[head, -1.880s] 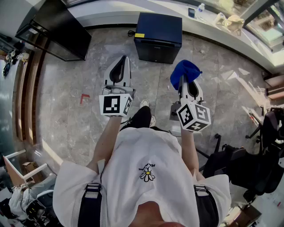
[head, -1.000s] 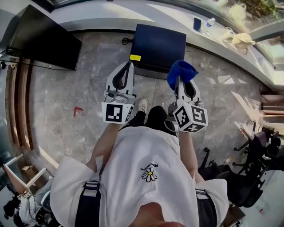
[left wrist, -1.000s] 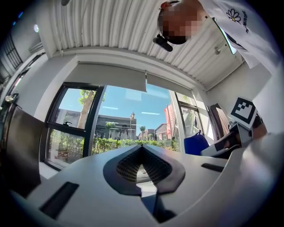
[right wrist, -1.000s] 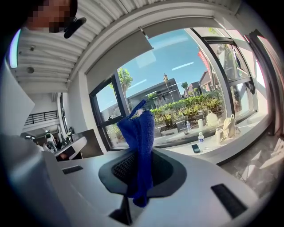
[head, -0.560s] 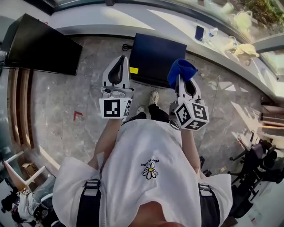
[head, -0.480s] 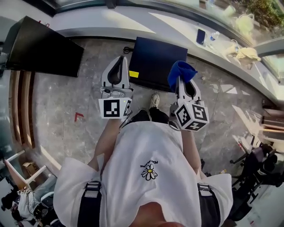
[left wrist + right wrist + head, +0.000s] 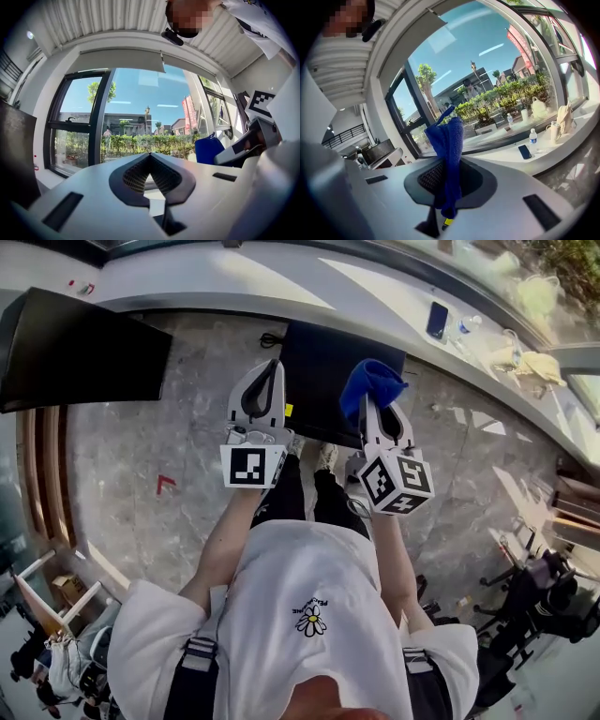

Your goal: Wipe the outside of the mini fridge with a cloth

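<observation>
Fridge [image 7: 323,371]: on the floor against the window ledge, directly ahead of and below both grippers. Left gripper [image 7: 272,369]: jaws together, empty. Right gripper [image 7: 377,409]: clamped on the cloth [image 7: 370,382], over the fridge top's right part. Judged better placed to wipe.

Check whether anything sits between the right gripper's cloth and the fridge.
Nothing visible does. The right gripper holds the cloth above the fridge in the head view, and no object shows between them.
</observation>
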Tool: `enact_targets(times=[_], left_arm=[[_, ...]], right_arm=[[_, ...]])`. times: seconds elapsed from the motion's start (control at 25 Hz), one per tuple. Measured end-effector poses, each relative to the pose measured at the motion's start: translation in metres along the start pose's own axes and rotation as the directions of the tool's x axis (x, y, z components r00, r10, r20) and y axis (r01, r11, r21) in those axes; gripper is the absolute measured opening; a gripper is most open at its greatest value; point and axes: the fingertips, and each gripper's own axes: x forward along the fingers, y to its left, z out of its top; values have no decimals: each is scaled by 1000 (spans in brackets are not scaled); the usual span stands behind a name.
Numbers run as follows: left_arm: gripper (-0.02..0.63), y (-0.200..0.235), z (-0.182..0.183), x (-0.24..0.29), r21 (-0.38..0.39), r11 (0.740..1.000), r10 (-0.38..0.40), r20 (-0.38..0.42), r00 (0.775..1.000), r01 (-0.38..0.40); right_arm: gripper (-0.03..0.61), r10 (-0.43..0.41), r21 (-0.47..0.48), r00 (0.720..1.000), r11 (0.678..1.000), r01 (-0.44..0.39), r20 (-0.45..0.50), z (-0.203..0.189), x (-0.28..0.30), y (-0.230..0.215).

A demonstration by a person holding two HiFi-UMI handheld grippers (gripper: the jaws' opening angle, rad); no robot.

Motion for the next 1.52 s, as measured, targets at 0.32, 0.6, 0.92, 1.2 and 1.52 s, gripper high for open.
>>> enact_targets(times=[0.32,0.6,0.92,1.2,1.52], left_arm=[[5,73,-144,65,-67,997,21,-127,992,-29],[5,124,-262,99,-103,993,43,-182,982,-62],[5,160,-336,104,-141,983,78,-238,968,-114],[5,161,-376,100,-113,987,68,-357,931,-116],[5,155,-385,114,-131,981,89,-334,938,-140]], right_arm=[[61,16,103,981,995,5,-194,-96,161,-21],[61,50,171,965,985,-5,-259,-166,320,-35],[61,56,171,877,985,30,-478,-251,421,-41],[61,-37,21,822,998,59,-568,-270,448,-65],[61,-63,-50,823,998,42,-564,-269,447,-74]])
